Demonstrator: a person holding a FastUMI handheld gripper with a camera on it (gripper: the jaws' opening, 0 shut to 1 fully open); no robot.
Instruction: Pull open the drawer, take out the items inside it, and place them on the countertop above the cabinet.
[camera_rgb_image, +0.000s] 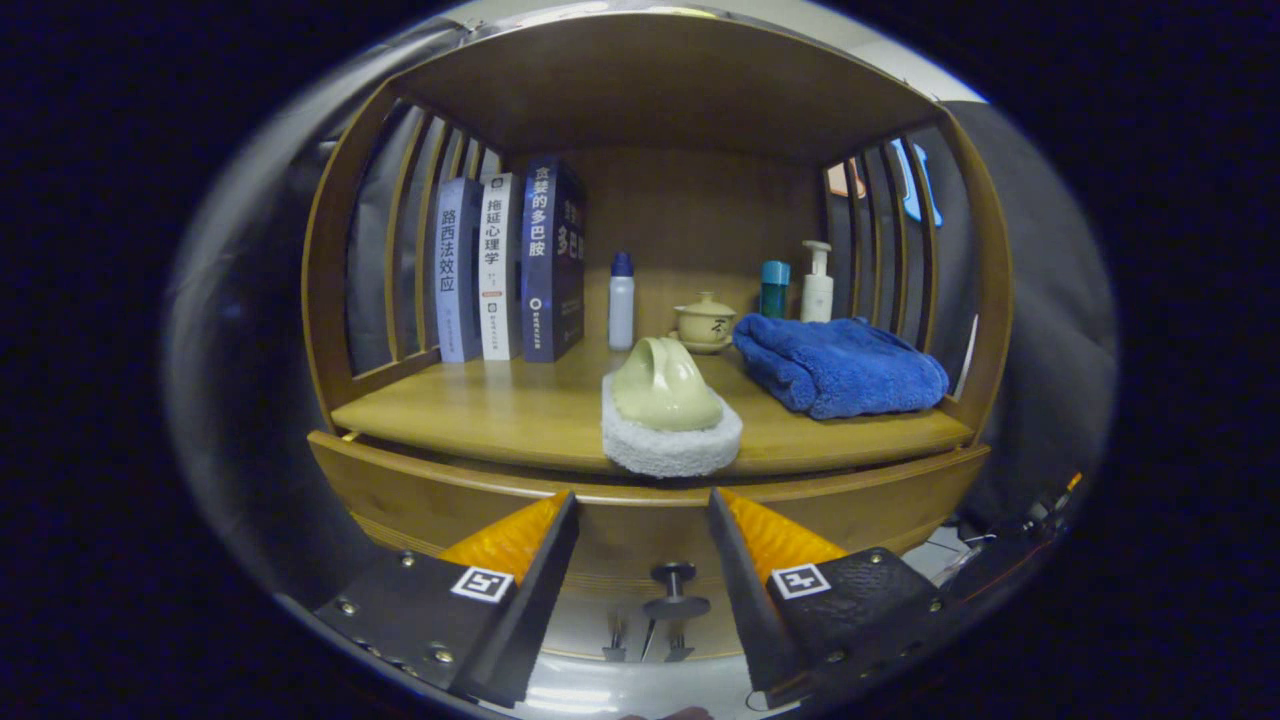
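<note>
The wooden cabinet's drawer front (420, 490) runs below the countertop (500, 410), and its dark round knob (675, 583) stands between my two fingers. My gripper (640, 495) is open and holds nothing. Its fingertips reach up to the drawer's upper edge. Just beyond them, at the countertop's front edge, lies a cream-coloured scrubber with a white fluffy pad (668, 415). A narrow dark gap shows between the drawer front and the countertop. The drawer's inside is hidden.
On the countertop stand three books (505, 265) at the back left, a white bottle with a blue cap (621, 300), a lidded tea cup (705, 322), a teal bottle (773, 288) and a pump bottle (817, 283). A folded blue towel (840, 365) lies at the right. Slatted sides and a wooden top enclose the shelf.
</note>
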